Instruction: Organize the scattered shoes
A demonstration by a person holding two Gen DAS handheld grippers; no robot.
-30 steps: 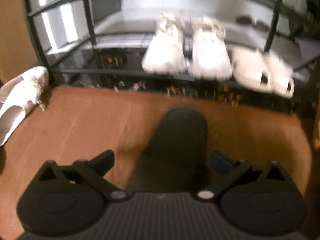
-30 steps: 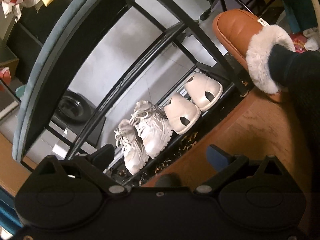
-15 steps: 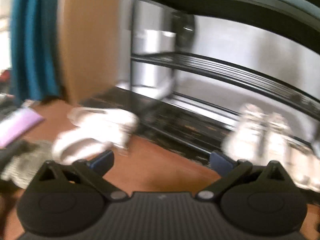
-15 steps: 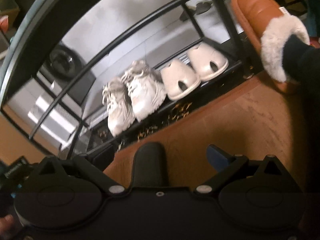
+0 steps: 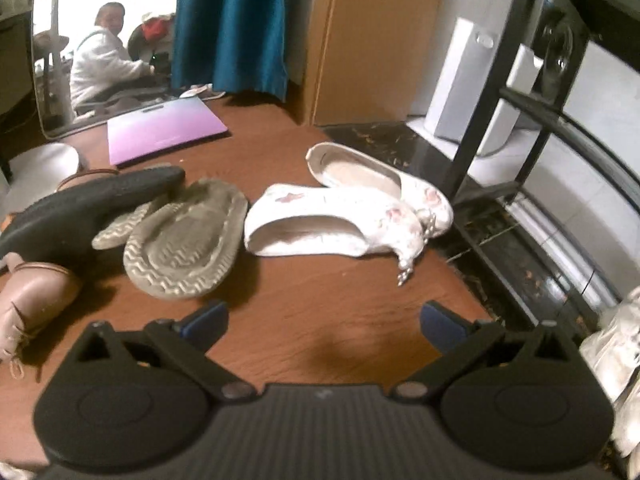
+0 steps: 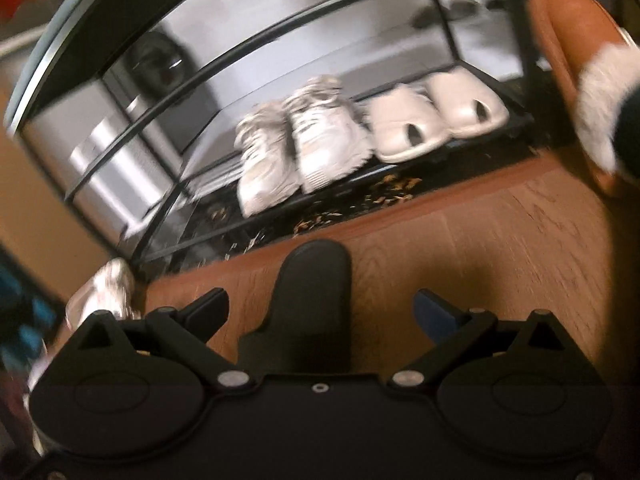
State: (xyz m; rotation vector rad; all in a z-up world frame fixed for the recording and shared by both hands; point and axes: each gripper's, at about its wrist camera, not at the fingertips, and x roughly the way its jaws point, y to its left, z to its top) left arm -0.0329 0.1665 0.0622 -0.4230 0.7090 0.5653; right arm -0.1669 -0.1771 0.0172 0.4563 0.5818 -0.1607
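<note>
In the left wrist view two white flat shoes (image 5: 340,216) lie on the brown floor beside the black shoe rack (image 5: 508,92). Two grey upturned slippers (image 5: 184,240), a black shoe (image 5: 88,204) and a tan boot (image 5: 32,300) lie to the left. My left gripper (image 5: 324,320) is open and empty, short of the white flats. In the right wrist view white sneakers (image 6: 300,148) and white clogs (image 6: 436,120) sit on the rack's bottom shelf (image 6: 224,216). My right gripper (image 6: 322,308) is open and empty above the floor. A black rounded object (image 6: 312,288) shows between its fingers.
A purple flat board (image 5: 164,132) lies on the floor behind the shoes. A blue curtain (image 5: 232,24) and a wooden panel (image 5: 372,40) stand at the back. A person's foot in a tan fur-lined slipper (image 6: 576,52) is at the right of the rack.
My left gripper has swung left from the rack to face the scattered shoes on the floor. My right gripper has tilted so the rack shelf sits higher and more level.
</note>
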